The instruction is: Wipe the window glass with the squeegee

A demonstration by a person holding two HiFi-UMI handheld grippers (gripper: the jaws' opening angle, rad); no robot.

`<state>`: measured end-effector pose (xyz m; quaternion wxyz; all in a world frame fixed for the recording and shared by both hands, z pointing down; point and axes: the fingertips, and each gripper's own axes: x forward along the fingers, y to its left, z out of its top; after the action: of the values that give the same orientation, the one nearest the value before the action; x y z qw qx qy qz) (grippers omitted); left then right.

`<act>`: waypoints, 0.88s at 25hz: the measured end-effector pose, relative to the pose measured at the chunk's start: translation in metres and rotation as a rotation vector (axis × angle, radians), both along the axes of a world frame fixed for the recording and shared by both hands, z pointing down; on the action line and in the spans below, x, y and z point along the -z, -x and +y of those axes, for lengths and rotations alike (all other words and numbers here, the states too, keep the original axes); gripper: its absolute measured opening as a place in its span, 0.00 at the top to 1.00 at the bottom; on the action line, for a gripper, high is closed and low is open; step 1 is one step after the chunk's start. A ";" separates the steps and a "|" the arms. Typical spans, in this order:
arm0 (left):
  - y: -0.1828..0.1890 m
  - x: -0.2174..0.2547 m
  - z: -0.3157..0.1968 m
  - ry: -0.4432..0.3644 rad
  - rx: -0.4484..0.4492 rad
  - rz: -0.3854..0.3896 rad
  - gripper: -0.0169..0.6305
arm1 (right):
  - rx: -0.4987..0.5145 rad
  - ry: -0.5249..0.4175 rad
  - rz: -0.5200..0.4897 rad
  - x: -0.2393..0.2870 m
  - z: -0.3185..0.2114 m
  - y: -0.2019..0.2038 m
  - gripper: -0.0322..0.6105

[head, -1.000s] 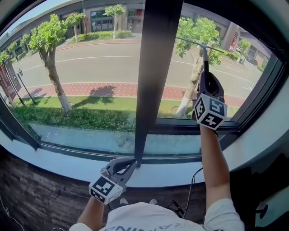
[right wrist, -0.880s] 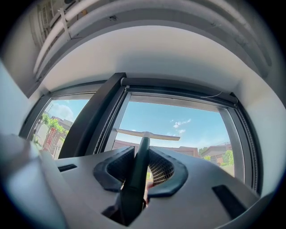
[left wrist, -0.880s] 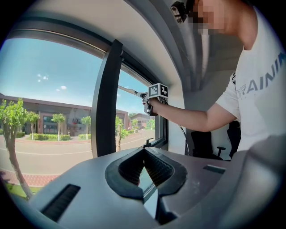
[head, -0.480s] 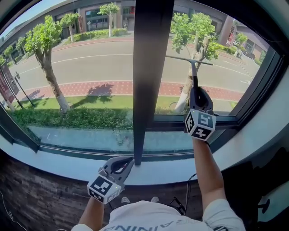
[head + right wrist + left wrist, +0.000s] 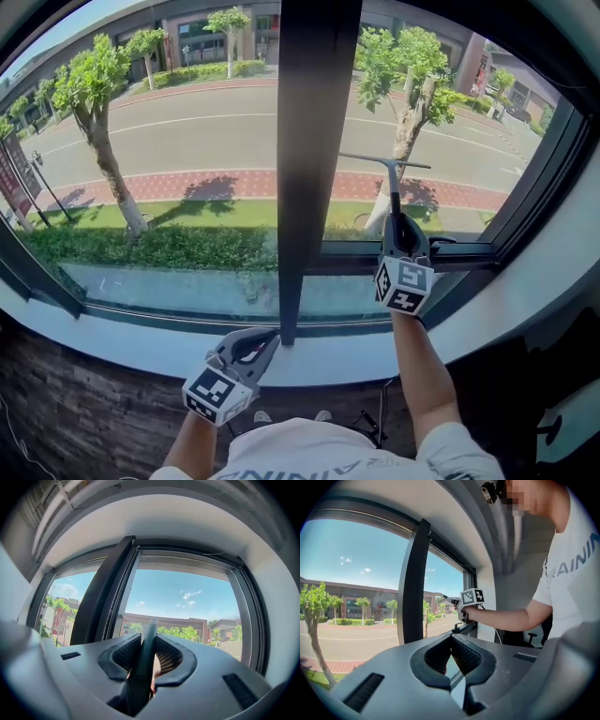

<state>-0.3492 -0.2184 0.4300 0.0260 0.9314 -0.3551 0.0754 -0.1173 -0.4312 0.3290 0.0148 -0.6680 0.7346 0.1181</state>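
My right gripper (image 5: 395, 230) is clamped tight on the squeegee (image 5: 388, 183) just right of the mullion (image 5: 309, 141), with the handle running straight up from the jaws and the blade lying crosswise on the window glass (image 5: 459, 122), low on that pane. My left gripper (image 5: 255, 345) rests at the mullion's foot, jaws together on nothing, well off the tool, so I reckon any pull down the glass is the right one's job

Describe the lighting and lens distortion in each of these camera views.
Head view: hard sunlight outside, crisp tree shadows on the ground, the mullion backlit nearly black, the window frame bowed by the fisheye. Left gripper view: dark vignette corners, a mosaic patch at top. Right gripper view: the squeegee handle in the right tool is a dark, close silhouette against bright sky.
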 end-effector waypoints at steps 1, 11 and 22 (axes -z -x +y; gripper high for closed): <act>0.001 -0.001 0.000 0.002 0.001 0.000 0.95 | -0.001 0.010 0.003 -0.007 0.001 0.000 0.79; 0.003 -0.015 -0.002 0.034 0.011 -0.003 0.95 | -0.007 0.111 0.004 -0.084 0.003 0.000 0.79; 0.000 -0.020 0.002 0.040 0.013 -0.015 0.95 | 0.007 0.170 0.033 -0.131 0.004 -0.003 0.79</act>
<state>-0.3492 -0.2167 0.4499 0.0422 0.9278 -0.3597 0.0892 -0.1146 -0.4267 0.4602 -0.0535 -0.6622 0.7445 0.0662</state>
